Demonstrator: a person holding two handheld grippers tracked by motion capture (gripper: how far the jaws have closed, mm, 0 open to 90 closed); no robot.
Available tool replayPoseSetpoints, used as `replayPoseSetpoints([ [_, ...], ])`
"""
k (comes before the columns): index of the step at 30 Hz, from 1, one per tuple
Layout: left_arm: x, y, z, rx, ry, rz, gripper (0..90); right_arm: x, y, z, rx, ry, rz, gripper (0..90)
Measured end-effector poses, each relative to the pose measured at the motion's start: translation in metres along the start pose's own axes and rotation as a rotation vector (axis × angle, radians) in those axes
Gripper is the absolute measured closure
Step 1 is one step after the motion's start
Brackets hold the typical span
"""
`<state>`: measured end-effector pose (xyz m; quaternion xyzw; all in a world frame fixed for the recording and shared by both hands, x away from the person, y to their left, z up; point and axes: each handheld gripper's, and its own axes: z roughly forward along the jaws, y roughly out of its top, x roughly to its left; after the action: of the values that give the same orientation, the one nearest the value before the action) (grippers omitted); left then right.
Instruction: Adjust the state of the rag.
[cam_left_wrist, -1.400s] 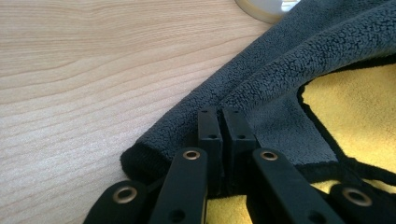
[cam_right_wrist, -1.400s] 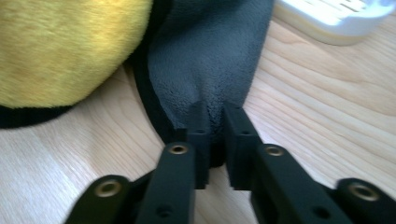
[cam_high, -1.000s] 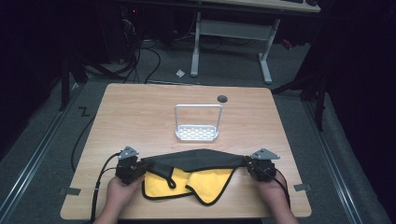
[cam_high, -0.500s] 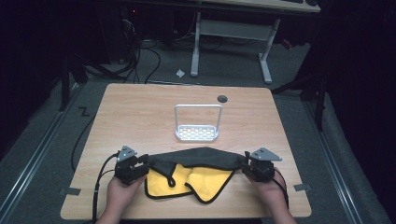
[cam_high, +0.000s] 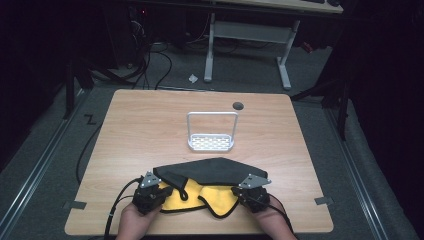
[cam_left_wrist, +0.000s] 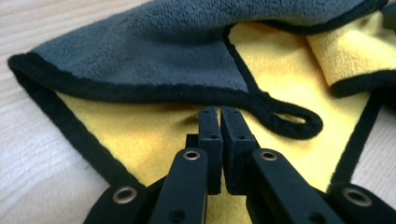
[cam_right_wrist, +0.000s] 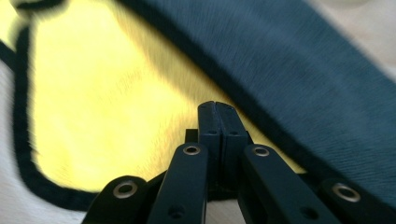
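Note:
A cloth (cam_high: 210, 170), grey on one side and yellow on the other with black edging, lies crumpled near the table's front edge. My left gripper (cam_high: 167, 192) rests at its left end and my right gripper (cam_high: 237, 192) at its right end. Both have just been closing. In the left gripper view the jaws (cam_left_wrist: 219, 112) meet over the yellow side (cam_left_wrist: 154, 135), near a black hanging loop (cam_left_wrist: 289, 123), and nothing is between them. In the right gripper view the jaws (cam_right_wrist: 214, 105) are together above the yellow cloth (cam_right_wrist: 107, 112), also gripping nothing.
A small white wire rack (cam_high: 211, 142) with a tall handle stands at the middle of the wooden table (cam_high: 140, 125), just behind the cloth. A round cable hole (cam_high: 238, 105) sits near the far edge. Cables trail off the table's left front.
Both grippers have moved inward toward each other and slightly nearer the front edge. The cloth, earlier stretched between them, now lies slack and bunched on the table.

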<state>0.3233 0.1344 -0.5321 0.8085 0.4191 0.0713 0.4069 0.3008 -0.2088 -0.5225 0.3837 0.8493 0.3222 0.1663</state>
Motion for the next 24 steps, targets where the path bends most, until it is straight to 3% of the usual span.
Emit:
replayPoseSetpoints([
  [3, 0.010, -0.001, -0.003, -0.010, 0.012, -0.005, 89.6, -0.004, -0.002, -0.001, 0.002, -0.011, 0.007, 90.0],
  [8, 0.030, 0.001, -0.006, -0.031, 0.050, -0.036, 89.7, -0.036, -0.014, -0.012, 0.011, -0.104, 0.073, 90.0],
  [9, 0.030, 0.001, -0.006, -0.031, 0.050, -0.036, 89.7, -0.036, -0.014, -0.012, 0.011, -0.104, 0.073, 90.0],
  [10, 0.032, 0.002, -0.005, -0.037, 0.064, -0.031, 89.7, -0.040, -0.015, -0.013, 0.013, -0.126, 0.085, 90.0],
  [11, 0.034, 0.003, -0.004, -0.040, 0.076, -0.027, 89.7, -0.052, -0.018, -0.015, 0.020, -0.179, 0.102, 90.0],
  [12, 0.035, 0.005, -0.003, -0.044, 0.089, -0.027, 89.7, -0.052, -0.018, -0.015, 0.020, -0.179, 0.102, 90.0],
  [13, 0.038, 0.006, -0.003, -0.047, 0.089, -0.032, 89.7, -0.065, -0.022, -0.017, 0.021, -0.229, 0.119, 90.0],
  [14, 0.039, 0.006, -0.003, -0.048, 0.085, -0.039, 89.7, -0.068, -0.023, -0.018, 0.019, -0.232, 0.136, 90.0],
  [17, 0.036, 0.002, -0.005, -0.047, 0.075, -0.042, 89.6, -0.072, -0.027, -0.021, 0.008, -0.224, 0.166, 90.0],
  [24, 0.016, -0.013, -0.019, -0.010, 0.049, -0.030, 89.6, -0.056, -0.039, -0.034, 0.023, -0.230, 0.136, 90.0],
])
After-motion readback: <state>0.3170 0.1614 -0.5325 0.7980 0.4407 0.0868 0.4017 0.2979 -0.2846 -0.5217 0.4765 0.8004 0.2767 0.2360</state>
